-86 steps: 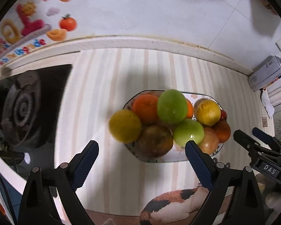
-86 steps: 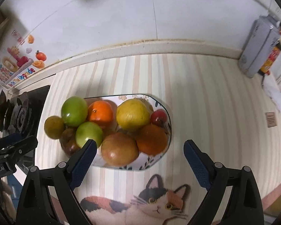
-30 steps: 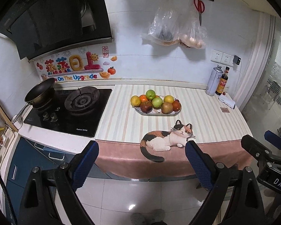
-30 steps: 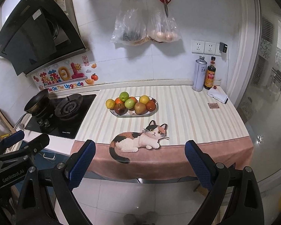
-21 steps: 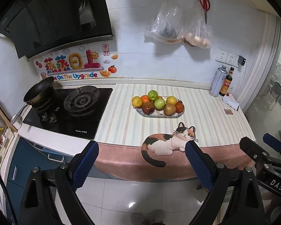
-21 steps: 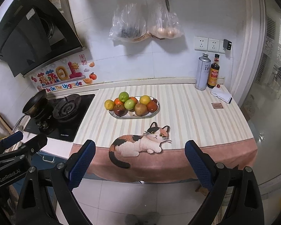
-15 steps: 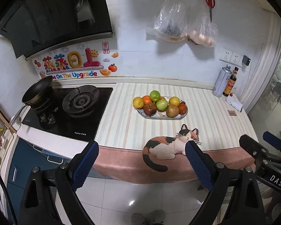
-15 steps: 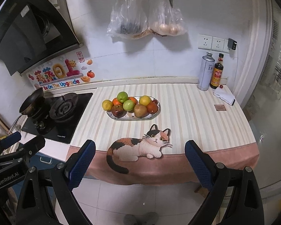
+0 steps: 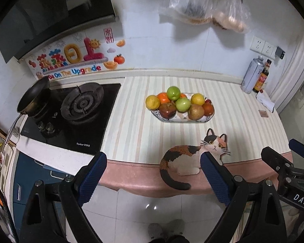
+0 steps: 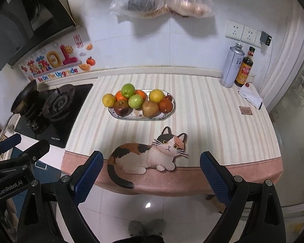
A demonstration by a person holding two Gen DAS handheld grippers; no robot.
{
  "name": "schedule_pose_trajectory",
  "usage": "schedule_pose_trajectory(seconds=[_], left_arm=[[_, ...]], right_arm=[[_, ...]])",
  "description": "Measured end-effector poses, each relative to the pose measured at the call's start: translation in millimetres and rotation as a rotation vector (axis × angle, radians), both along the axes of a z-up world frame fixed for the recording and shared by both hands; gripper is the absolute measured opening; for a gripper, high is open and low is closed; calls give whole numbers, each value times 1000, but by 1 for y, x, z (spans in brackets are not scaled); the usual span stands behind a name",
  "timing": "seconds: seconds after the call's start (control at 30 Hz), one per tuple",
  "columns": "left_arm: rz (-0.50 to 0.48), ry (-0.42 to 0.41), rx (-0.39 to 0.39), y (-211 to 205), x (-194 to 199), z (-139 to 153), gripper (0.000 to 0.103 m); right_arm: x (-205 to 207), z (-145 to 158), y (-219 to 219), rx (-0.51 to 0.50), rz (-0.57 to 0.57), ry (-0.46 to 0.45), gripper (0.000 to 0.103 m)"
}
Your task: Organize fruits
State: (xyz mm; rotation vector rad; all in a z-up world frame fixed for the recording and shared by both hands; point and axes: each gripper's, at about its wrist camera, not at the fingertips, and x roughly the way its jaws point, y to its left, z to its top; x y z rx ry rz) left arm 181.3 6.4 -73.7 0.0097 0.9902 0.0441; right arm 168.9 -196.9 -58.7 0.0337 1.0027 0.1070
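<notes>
Left wrist view: the left gripper (image 9: 152, 174) hangs wide open with nothing in it, out over the floor and well short of the counter. The fruit plate (image 9: 209, 118) is heaped, and the yellow citrus (image 9: 152, 102) sits right at its left rim, so I'd guess a careless nudge sends it rolling toward the stove (image 9: 71, 113).

Right wrist view: the right gripper (image 10: 150, 172) also stands spread wide and empty. The plate holds two green apples, oranges, a dark red apple (image 10: 121, 107) and a brown pear (image 10: 150, 108). The top green apple (image 10: 128, 90) rides on the others, so pulling a lower fruit could probably topple it.
</notes>
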Motion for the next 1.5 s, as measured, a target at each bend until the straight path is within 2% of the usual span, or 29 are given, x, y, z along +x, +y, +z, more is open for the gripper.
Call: schedule_pose_trajectory(seconds=[0.13,0.37,0.9,0.93,0.97,1.5], left_arm=[[5,35,-5,3,13,-11,95],[14,49,-6,6,21,-19,95],[23,14,0,10,24,-16,95],[21,11,3,10,23,-15,96],[21,8,6,10,23,-15,103],[31,-11,5,13,20,-8,103]], right_arm=[[13,-11,2,0,-3,32,98],[20,-19,6,-1,-7,49,98],[17,-19,8,0,-16,49,98],[17,-19,7,-2,-15,48,98],[16,-19,7,-3,-17,47,98],[13,-12,7,0,-22,32,98]])
